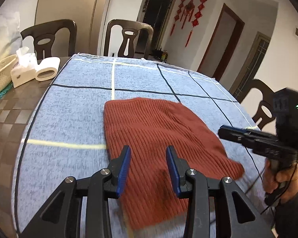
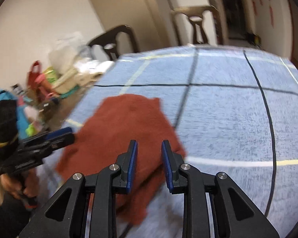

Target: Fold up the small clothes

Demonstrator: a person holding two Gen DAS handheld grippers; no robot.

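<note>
A rust-red ribbed knit garment point(image 1: 153, 130) lies flat on a blue checked cloth point(image 1: 79, 103) that covers the table. My left gripper point(image 1: 148, 148) hovers over the garment's near part, open, with nothing pinched between its blue pads. A hand holds my right gripper point(image 1: 228, 131) at the garment's right edge. In the blurred right wrist view the garment point(image 2: 125, 125) lies under my right gripper point(image 2: 149, 142), which stands open with an empty gap. My left gripper point(image 2: 67, 132) shows at the garment's left side.
A cream basket point(image 1: 0, 77), a tissue pack point(image 1: 22, 69) and a paper roll point(image 1: 47, 69) sit on the bare dark tabletop at left. Dark chairs point(image 1: 127, 37) stand around the table. Bags and clutter point(image 2: 41, 79) crowd the table's far-left end.
</note>
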